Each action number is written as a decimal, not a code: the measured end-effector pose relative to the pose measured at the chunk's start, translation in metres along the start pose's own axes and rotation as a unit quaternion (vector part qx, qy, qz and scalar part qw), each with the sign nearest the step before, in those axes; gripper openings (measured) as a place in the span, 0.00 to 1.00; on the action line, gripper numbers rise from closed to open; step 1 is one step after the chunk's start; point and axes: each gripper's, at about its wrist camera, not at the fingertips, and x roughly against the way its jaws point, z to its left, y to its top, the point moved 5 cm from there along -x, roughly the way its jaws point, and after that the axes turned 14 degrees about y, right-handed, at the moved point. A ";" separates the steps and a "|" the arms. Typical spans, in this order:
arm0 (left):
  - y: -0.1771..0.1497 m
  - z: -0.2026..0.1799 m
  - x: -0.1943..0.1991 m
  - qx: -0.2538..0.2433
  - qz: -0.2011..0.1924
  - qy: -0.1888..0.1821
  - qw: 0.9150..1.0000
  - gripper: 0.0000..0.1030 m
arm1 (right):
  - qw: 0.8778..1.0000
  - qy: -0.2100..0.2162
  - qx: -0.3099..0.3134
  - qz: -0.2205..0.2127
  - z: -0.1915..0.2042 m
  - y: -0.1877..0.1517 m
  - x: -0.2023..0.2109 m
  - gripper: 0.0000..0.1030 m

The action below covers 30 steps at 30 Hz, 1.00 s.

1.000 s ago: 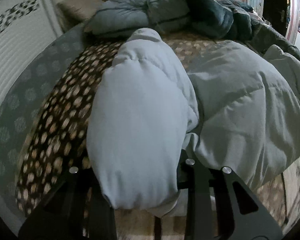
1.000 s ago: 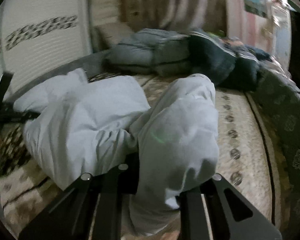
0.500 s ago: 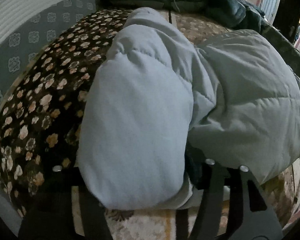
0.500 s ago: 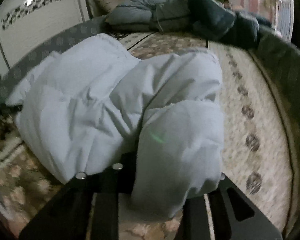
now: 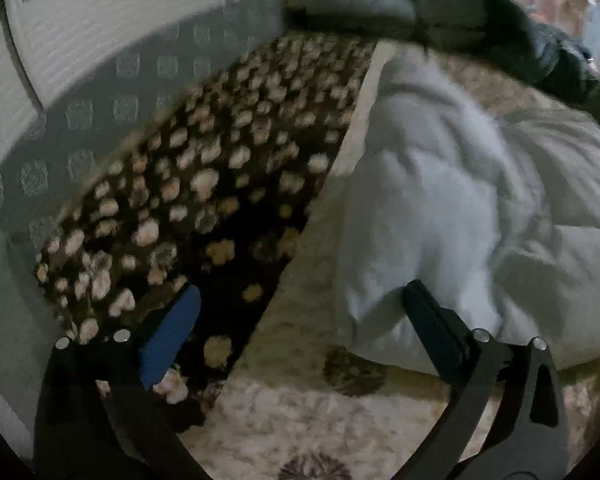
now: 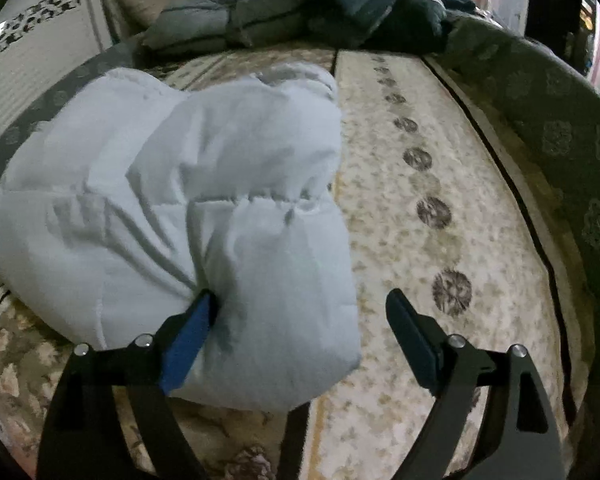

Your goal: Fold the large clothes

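A pale blue puffy jacket lies bunched on the patterned bed cover; it also shows in the left wrist view at the right. My right gripper is open, its jaws wide apart, with the jacket's near folded end lying between them against the left finger. My left gripper is open and empty, its right finger touching the jacket's near edge.
A dark floral blanket lies left of the jacket. Folded grey and dark blue jackets are piled at the far end of the bed. A grey padded bed edge runs along the right. A white wall panel stands at the left.
Both grippers have opened and let go of the jacket sleeves they held. The jacket now rests on the bed. The left gripper has swung left, off the jacket.
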 end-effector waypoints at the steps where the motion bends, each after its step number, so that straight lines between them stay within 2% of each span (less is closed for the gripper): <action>1: 0.002 -0.003 -0.005 0.002 0.007 0.001 1.000 0.97 | 1.000 -0.003 -0.001 0.003 0.001 -0.003 -0.003 0.84; 4: 0.006 -0.002 -0.004 0.017 0.009 0.001 1.000 0.97 | 1.000 -0.019 0.004 0.002 -0.001 -0.007 0.004 0.84; 6: 0.009 0.001 0.008 0.025 0.005 -0.010 1.000 0.92 | 1.000 -0.025 -0.003 -0.004 0.002 -0.006 0.017 0.84; 8: 0.014 -0.009 0.040 0.015 -0.015 -0.025 0.999 0.93 | 1.000 -0.014 -0.005 -0.026 0.010 -0.002 0.039 0.85; 10: 0.021 -0.028 0.078 -0.006 -0.055 -0.018 0.998 0.97 | 0.999 -0.004 -0.001 -0.050 0.023 0.007 0.067 0.86; 12: 0.022 -0.039 0.113 -0.015 -0.085 -0.015 0.996 0.97 | 0.997 0.005 -0.001 -0.074 0.037 0.015 0.092 0.94; 13: 0.022 -0.049 0.132 -0.015 -0.094 -0.020 0.995 0.97 | 0.996 0.012 -0.002 -0.093 0.045 0.020 0.105 0.98; 18: 0.025 -0.096 0.202 -0.019 -0.121 -0.065 0.990 0.97 | 0.990 0.009 -0.001 -0.142 0.078 0.029 0.140 0.98; 20: 0.021 -0.111 0.224 -0.032 -0.135 -0.073 0.988 0.97 | 0.990 -0.001 -0.011 -0.140 0.085 0.028 0.144 0.98; 22: 0.020 -0.127 0.241 -0.036 -0.151 -0.068 0.986 0.97 | 0.992 -0.005 -0.019 -0.128 0.091 0.025 0.143 0.98; 25: 0.004 -0.143 0.264 -0.029 -0.173 -0.050 0.983 0.97 | 0.991 -0.021 -0.024 -0.133 0.098 0.020 0.147 0.98; 30: -0.010 -0.152 0.297 -0.051 -0.189 -0.071 0.978 0.97 | 0.990 -0.017 -0.030 -0.137 0.099 0.010 0.161 0.98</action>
